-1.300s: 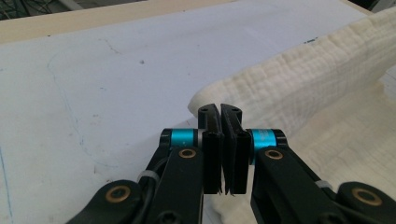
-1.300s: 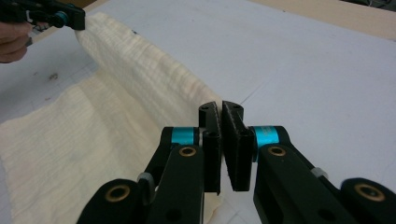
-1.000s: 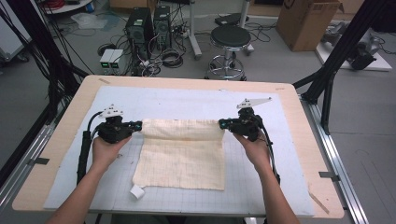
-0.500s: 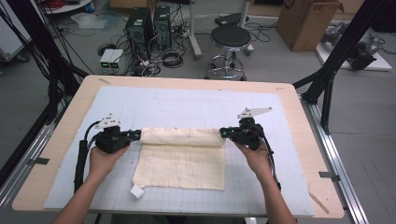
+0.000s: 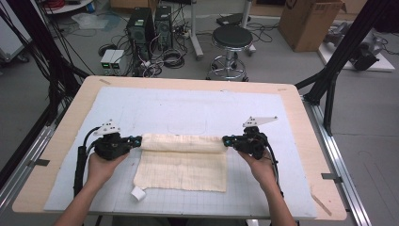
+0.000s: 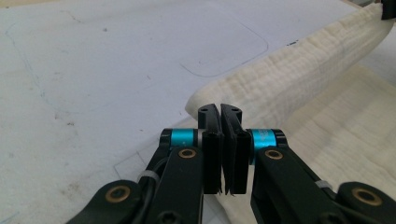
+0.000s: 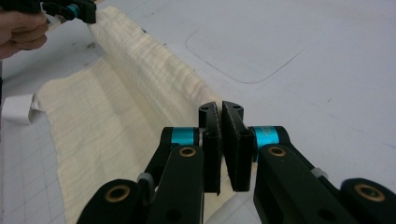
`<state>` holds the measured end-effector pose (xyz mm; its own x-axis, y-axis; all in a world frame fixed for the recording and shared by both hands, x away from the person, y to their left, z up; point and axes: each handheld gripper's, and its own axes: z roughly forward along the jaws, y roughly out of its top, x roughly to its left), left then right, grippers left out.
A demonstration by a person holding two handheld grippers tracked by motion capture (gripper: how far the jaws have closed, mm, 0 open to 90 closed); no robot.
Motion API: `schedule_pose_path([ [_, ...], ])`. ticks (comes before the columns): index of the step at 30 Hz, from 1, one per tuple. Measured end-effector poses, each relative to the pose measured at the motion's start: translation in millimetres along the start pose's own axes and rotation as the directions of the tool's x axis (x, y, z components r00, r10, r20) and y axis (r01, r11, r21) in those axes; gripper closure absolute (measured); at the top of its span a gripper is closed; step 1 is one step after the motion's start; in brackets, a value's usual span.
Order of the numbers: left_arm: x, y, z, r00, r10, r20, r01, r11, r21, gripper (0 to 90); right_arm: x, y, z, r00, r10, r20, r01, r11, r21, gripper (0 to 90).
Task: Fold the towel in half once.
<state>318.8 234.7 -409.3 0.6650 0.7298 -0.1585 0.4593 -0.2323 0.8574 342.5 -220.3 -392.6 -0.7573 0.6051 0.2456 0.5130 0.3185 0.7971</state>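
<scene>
Bench [image 5: 66, 155] mat: our left gripper [image 5: 136, 140] and right gripper [image 5: 227, 140], jaws clamped on the cloth [image 5: 183, 162] corners, have drawn its far edge nearer. We judge the fold roughly half over.

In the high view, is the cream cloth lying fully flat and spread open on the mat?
No: the cloth has its far edge lifted and folded over toward the person, held at each end by the left gripper and right gripper.

High view: above the near edge, facing forward and down.
Gripper views: close, low.
Shared: cream waffle-weave cloth [image 5: 181, 157] [image 6: 299, 79] [image 7: 140, 70].
</scene>
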Motion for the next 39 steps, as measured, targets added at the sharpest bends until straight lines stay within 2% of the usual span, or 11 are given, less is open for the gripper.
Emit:
schedule_pose_path([
  [5,-3.6,-5.4,-4.4,0.9999,0.014,0.004,-0.014,0.9999,0.005,86.8,5.2,-3.6,-1.1,0.9998,-0.018,-0.007,0.019,1.000,0.004,86.5],
  [17,-12.6,-27.6,-14.7,0.9995,0.003,0.032,-0.003,1.0000,-0.005,86.8,18.4,-15.3,-2.9,0.9991,-0.040,-0.009,0.040,0.999,0.012,86.5],
  [27,-19.7,-32.8,-23.0,0.9985,0.033,0.044,-0.033,0.9994,0.003,86.8,24.9,-26.2,-5.8,0.9990,-0.042,-0.018,0.042,0.999,0.018,86.4],
  [39,-27.4,-44.6,-28.7,0.9963,0.027,0.082,-0.029,0.9992,0.027,86.7,35.9,-38.6,-7.9,0.9978,-0.057,-0.034,0.058,0.997,0.041,86.3],
])
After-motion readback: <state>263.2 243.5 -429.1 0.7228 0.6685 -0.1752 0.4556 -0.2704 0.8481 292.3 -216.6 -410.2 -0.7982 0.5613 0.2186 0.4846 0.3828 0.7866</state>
